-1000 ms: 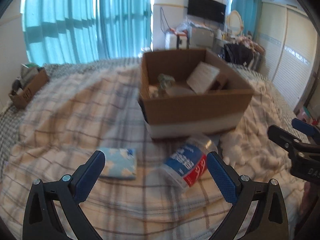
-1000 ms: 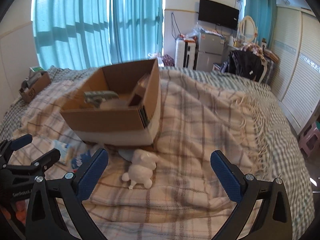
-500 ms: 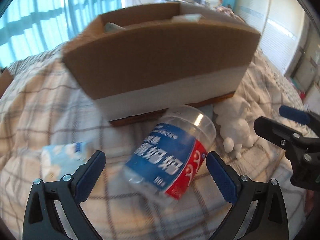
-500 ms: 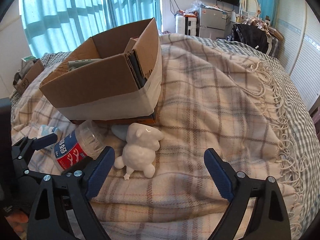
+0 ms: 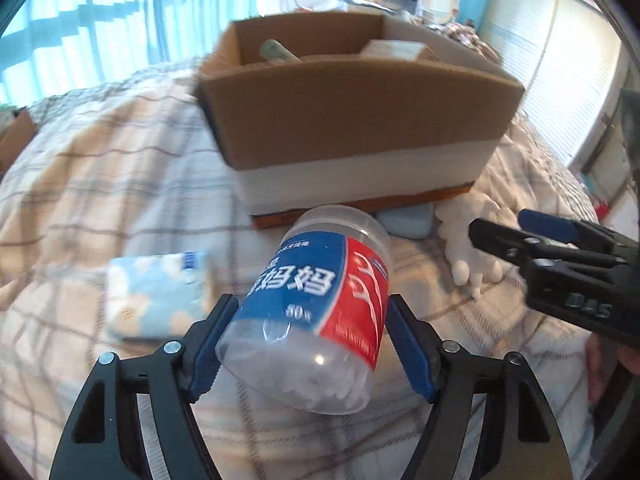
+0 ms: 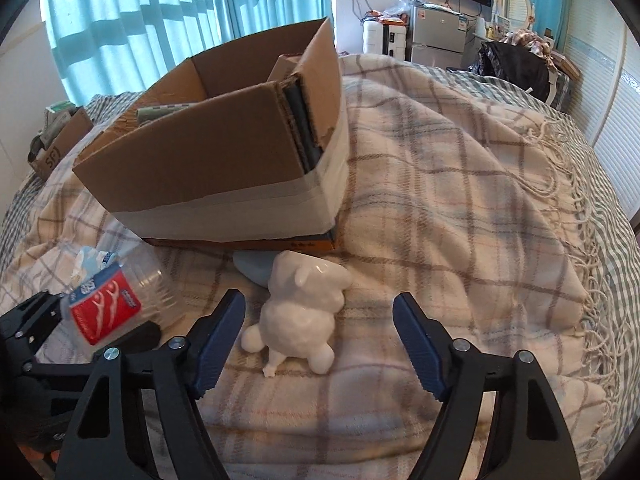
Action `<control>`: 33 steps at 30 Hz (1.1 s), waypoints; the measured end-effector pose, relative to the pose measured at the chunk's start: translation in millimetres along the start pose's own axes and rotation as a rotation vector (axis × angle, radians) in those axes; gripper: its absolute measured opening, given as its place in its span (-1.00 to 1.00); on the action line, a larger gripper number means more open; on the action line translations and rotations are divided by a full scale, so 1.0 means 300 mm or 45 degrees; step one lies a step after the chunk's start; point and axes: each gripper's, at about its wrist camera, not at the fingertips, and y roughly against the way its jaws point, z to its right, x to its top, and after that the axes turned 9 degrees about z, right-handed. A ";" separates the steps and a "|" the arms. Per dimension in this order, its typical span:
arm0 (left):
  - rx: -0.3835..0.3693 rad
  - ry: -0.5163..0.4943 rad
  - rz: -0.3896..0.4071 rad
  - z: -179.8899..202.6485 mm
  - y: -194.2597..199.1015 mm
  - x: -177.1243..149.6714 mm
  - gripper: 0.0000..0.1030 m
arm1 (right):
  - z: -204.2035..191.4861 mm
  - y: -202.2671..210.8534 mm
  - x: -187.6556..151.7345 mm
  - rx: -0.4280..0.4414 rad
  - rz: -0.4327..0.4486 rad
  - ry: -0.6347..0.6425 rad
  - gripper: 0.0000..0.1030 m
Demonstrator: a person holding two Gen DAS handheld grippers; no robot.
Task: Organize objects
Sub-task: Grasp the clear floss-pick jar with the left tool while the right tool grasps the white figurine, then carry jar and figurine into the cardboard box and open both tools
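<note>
My left tongs (image 5: 308, 344) look like matt black plastic with blue rubbery pads and small bright metal screws; between them I see a clear, glossy plastic jar (image 5: 320, 308) wrapped in a smooth printed blue and red label; the figurine (image 6: 298, 312) before my right tongs (image 6: 318, 340) is glazed white, shiny like ceramic; the box (image 6: 224, 168) is plain matt cardboard banded with smooth white tape; the blanket (image 6: 440, 184) is soft woven plaid cloth, fringed; the tissue pack (image 5: 158, 296) looks wrapped in slick film.
</note>
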 end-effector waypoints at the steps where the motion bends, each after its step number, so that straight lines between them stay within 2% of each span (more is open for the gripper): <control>1: 0.015 0.007 0.008 -0.014 0.005 0.001 0.43 | -0.012 -0.015 0.002 -0.004 -0.014 0.018 0.39; 3: 0.026 0.031 0.033 -0.019 0.015 0.004 0.40 | -0.031 -0.044 0.001 -0.004 -0.047 0.051 0.31; 6: 0.005 0.069 0.015 -0.055 -0.008 0.024 0.38 | -0.049 -0.088 -0.006 -0.009 -0.107 0.085 0.14; 8: -0.006 0.084 0.003 -0.061 -0.017 0.021 0.37 | -0.053 -0.108 -0.011 -0.009 -0.138 0.094 0.09; 10: -0.045 0.100 -0.023 -0.072 -0.024 0.011 0.36 | -0.051 -0.112 -0.013 -0.007 -0.149 0.092 -0.03; 12: -0.085 0.130 -0.076 -0.082 -0.040 -0.009 0.34 | -0.046 -0.099 -0.015 0.002 -0.143 0.084 -0.03; 17: -0.063 0.122 -0.069 -0.049 0.013 -0.028 0.30 | -0.050 -0.023 -0.026 0.003 -0.093 0.090 -0.03; 21: -0.056 0.123 -0.038 -0.045 0.090 -0.025 0.27 | -0.058 0.094 -0.019 0.020 0.000 0.095 -0.03; 27: -0.054 0.162 -0.024 -0.045 0.200 -0.027 0.23 | -0.078 0.231 -0.013 0.057 0.077 0.096 -0.03; 33: -0.056 0.216 0.097 -0.049 0.334 -0.008 0.23 | -0.121 0.364 -0.005 0.087 0.170 0.100 -0.03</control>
